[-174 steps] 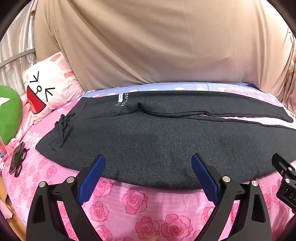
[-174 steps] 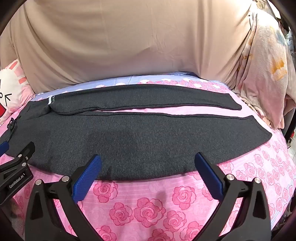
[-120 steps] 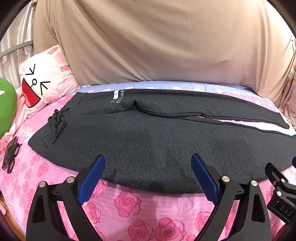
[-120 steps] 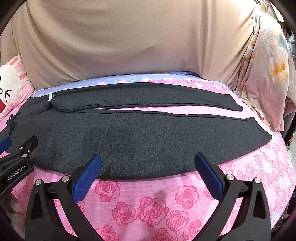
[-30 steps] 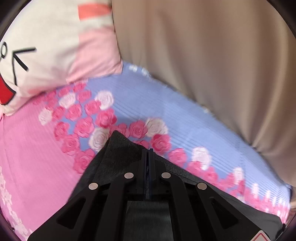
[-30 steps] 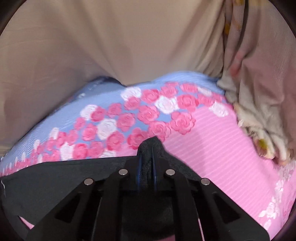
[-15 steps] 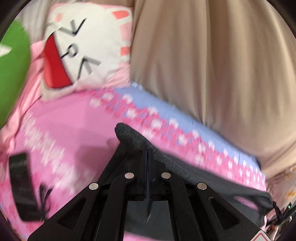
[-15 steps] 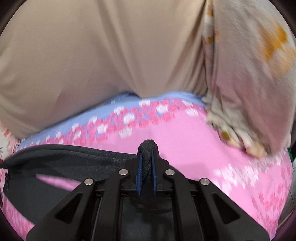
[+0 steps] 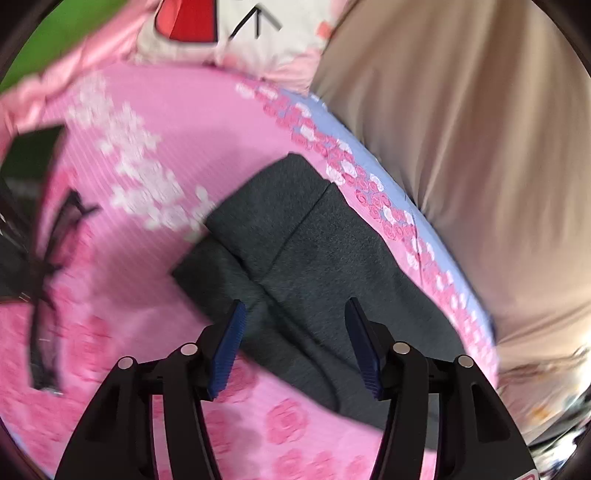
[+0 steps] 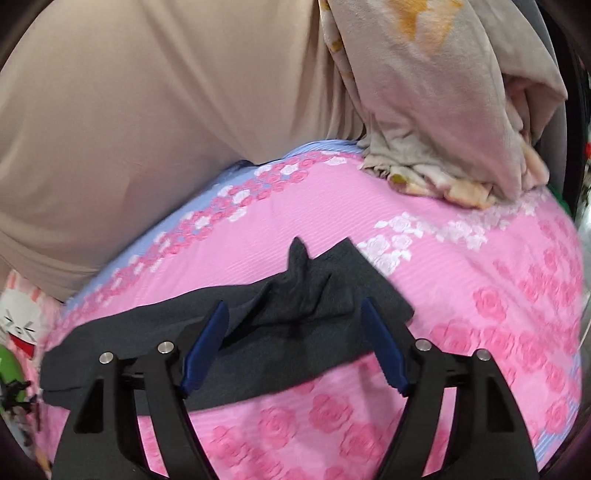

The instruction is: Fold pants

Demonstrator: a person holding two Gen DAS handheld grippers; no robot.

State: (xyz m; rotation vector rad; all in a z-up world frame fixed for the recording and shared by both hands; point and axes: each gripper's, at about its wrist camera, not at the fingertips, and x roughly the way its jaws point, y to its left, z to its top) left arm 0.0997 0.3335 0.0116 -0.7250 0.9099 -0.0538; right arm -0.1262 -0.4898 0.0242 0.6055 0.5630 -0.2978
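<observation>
The dark grey pants (image 9: 317, 254) lie folded lengthwise on the pink rose bedsheet (image 9: 177, 122), one leg on top of the other. My left gripper (image 9: 295, 314) is open and empty just above the waist end. In the right wrist view the leg ends (image 10: 310, 295) lie a little rumpled, with one corner sticking up. My right gripper (image 10: 293, 314) is open and empty right over them.
A beige curtain (image 10: 147, 110) hangs behind the bed. A white cartoon pillow (image 9: 229, 29) and a green cushion (image 9: 55, 33) are at the left. A dark object and glasses (image 9: 33, 206) lie at the left. A pale blanket (image 10: 443, 110) hangs at the right.
Both grippers were shut on the pants' far edge and carried it over the near leg. Now both have opened, let go and pulled back.
</observation>
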